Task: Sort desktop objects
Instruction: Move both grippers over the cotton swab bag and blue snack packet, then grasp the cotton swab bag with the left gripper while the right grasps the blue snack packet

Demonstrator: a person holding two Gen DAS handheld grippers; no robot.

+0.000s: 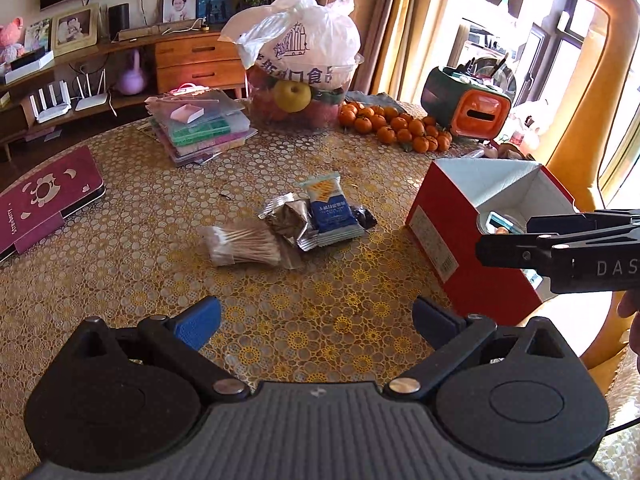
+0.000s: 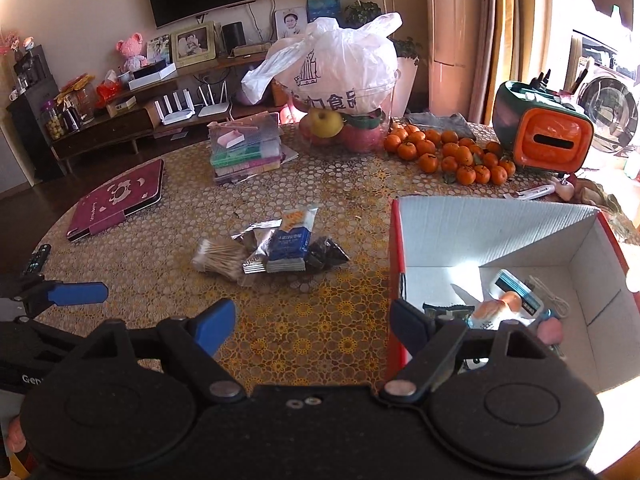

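A small pile lies mid-table: a bag of cotton swabs (image 1: 244,245) (image 2: 219,257), a silver foil packet (image 1: 289,220) (image 2: 256,254), a blue-and-white snack packet (image 1: 330,210) (image 2: 291,240) and a dark wrapper (image 1: 365,217) (image 2: 326,255). To its right stands an open red box (image 1: 436,236) (image 2: 440,224) holding several small items. My left gripper (image 1: 316,320) hovers open over the tablecloth, short of the pile. My right gripper (image 2: 312,324) is open too, empty, straddling the box's near-left corner. In the left wrist view the right gripper (image 1: 500,246) reaches over the box from the right.
A maroon tablet case (image 1: 44,200) (image 2: 116,200) lies at the left. Stacked plastic cases (image 1: 200,124) (image 2: 246,148), a fruit bowl under a white bag (image 1: 300,68) (image 2: 340,80), mandarins (image 1: 396,126) (image 2: 448,154) and an orange-green organiser (image 1: 468,100) (image 2: 544,132) line the far side.
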